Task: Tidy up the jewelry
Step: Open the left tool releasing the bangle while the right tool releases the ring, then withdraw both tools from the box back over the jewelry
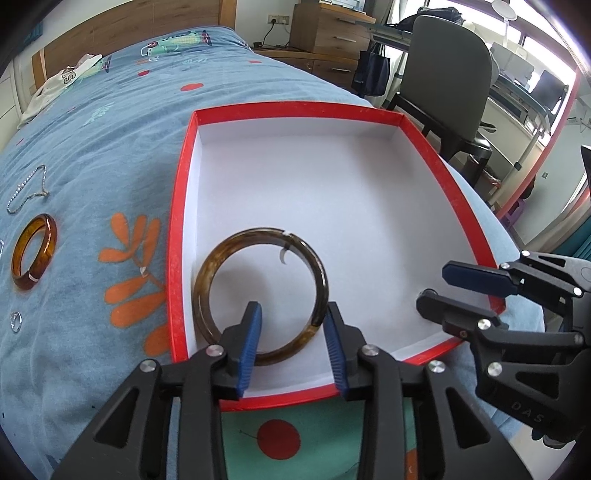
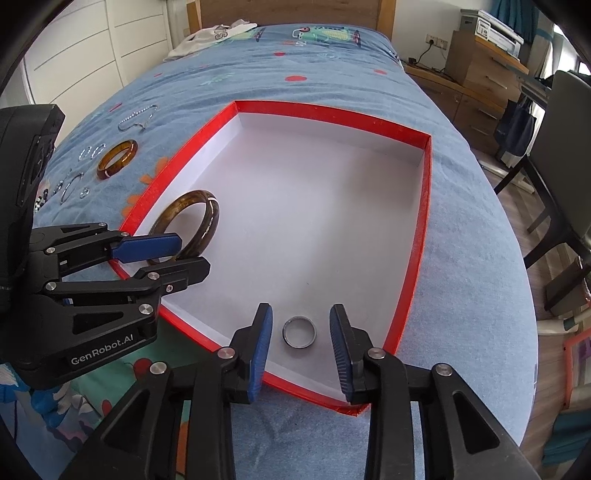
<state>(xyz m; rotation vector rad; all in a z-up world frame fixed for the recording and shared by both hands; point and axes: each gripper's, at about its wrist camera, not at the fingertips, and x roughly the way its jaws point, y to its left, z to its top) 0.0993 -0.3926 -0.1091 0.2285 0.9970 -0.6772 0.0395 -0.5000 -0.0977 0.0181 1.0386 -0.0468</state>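
Note:
A red box (image 1: 183,206) with a white floor lies on the bed; it also shows in the right wrist view (image 2: 424,236). A dark brown bangle (image 1: 225,254) lies in its near left corner, also in the right wrist view (image 2: 207,221). My left gripper (image 1: 293,314) is open, its jaws astride the bangle's near rim, not closed on it. A small dark metal ring (image 2: 299,332) lies on the box floor between the open jaws of my right gripper (image 2: 301,325). On the bedspread left of the box lie an amber bangle (image 1: 35,251), a silver chain (image 1: 27,190) and a small ring (image 1: 15,320).
Several more small silver pieces (image 2: 77,184) lie on the blue bedspread left of the box. White clothing (image 2: 210,35) lies near the wooden headboard. A grey chair (image 1: 447,81) and wooden drawers (image 1: 328,29) stand to the right of the bed.

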